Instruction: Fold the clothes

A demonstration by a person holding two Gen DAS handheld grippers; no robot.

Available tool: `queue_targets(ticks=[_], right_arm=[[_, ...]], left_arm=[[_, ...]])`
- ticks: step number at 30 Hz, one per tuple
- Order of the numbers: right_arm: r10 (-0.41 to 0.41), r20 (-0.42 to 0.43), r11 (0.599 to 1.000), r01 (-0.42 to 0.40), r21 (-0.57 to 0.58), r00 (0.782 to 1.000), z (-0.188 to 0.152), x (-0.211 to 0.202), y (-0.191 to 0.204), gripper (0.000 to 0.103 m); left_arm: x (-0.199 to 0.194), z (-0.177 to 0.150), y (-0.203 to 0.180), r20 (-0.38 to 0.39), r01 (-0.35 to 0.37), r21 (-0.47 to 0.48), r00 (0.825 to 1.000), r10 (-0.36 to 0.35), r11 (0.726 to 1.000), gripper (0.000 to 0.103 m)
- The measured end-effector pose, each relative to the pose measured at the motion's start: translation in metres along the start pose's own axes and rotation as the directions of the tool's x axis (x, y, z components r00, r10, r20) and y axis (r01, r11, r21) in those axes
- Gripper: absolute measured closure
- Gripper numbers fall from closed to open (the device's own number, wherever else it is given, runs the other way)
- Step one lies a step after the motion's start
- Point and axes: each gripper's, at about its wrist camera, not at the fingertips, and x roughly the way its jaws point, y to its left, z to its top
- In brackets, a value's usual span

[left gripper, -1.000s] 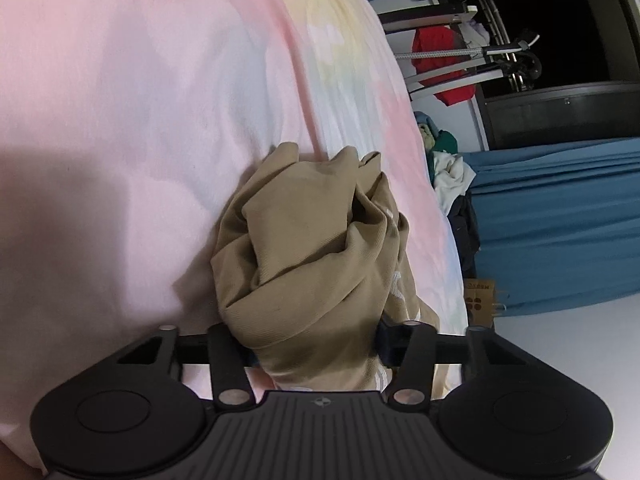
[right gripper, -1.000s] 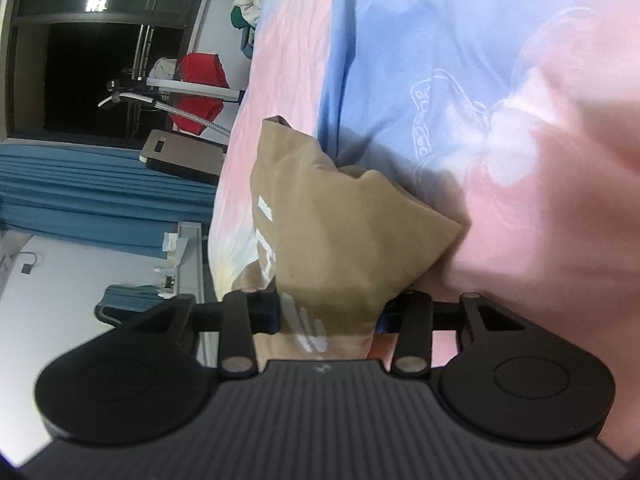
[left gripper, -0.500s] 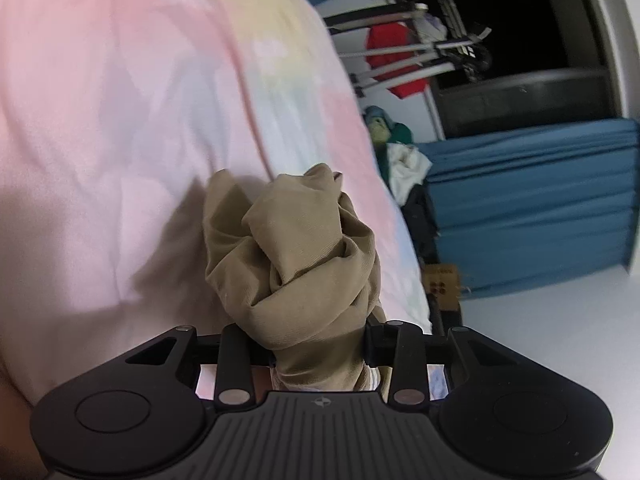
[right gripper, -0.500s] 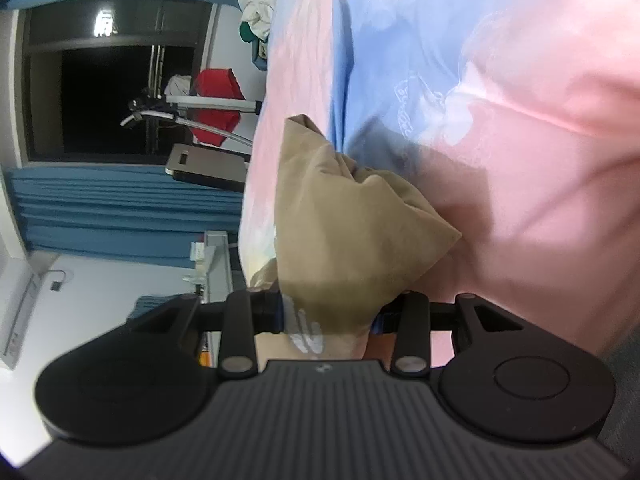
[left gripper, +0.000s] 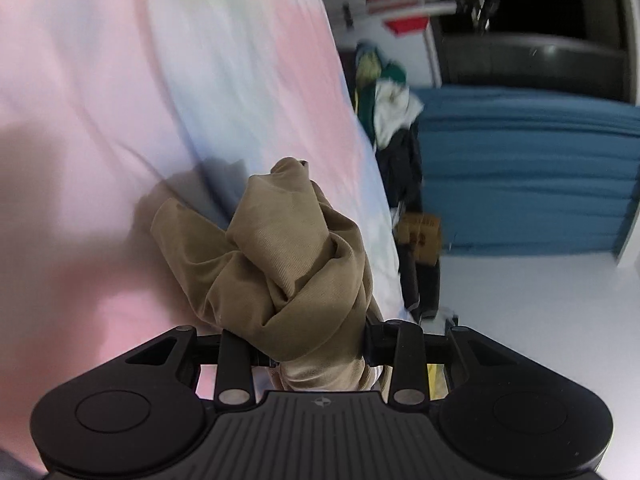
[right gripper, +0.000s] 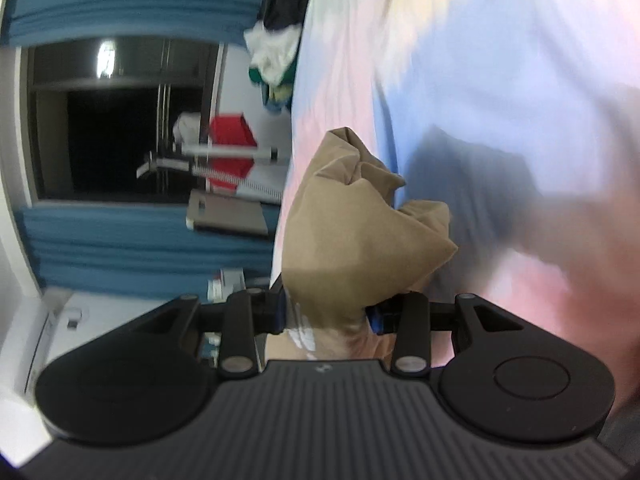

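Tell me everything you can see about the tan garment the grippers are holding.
The tan garment is a soft, matte, finely woven cloth, bunched and twisted into folds. The left gripper clamps one wad of it; the right gripper clamps another part. Some white print shows near the right jaws. It stands out from the jaws in front of the pastel bedsheet, casting a shadow on it. Whether it touches the sheet is unclear.

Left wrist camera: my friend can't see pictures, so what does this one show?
The left gripper is clamped on a bunched-up tan garment above a pink and pastel bedsheet. To the right, past the bed's edge, are a pile of clothes, blue curtains and a dark window.
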Motion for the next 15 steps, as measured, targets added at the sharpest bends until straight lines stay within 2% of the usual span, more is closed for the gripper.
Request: queue_targets(ticks=[4, 7, 9, 12, 15], right_arm=[[-0.012, 0.086, 1.000, 0.013, -0.012, 0.996, 0.076, -0.003, 0.015, 0.062], [-0.024, 0.167, 0.999, 0.029, -0.022, 0.986, 0.135, -0.002, 0.022, 0.062], [-0.024, 0.213, 1.000, 0.027, -0.014, 0.977, 0.170, 0.001, 0.024, 0.062], [0.022, 0.300, 0.999, -0.010, -0.041, 0.954, 0.215, 0.004, 0.022, 0.062], [0.116, 0.389, 0.990, -0.078, -0.113, 0.914, 0.244, 0.008, 0.008, 0.062]], left_arm=[[0.095, -0.001, -0.052, -0.070, 0.018, 0.042, 0.997, -0.015, 0.999, 0.066], [0.171, -0.003, -0.080, -0.138, 0.021, 0.012, 0.990, -0.019, 1.000, 0.066], [0.219, -0.004, -0.107, -0.165, 0.030, 0.064, 0.986, -0.020, 0.997, 0.066], [0.277, -0.005, -0.142, -0.188, 0.100, 0.143, 0.980, -0.072, 0.985, 0.066], [0.325, -0.003, -0.158, -0.215, 0.170, 0.217, 0.969, -0.123, 0.961, 0.065]])
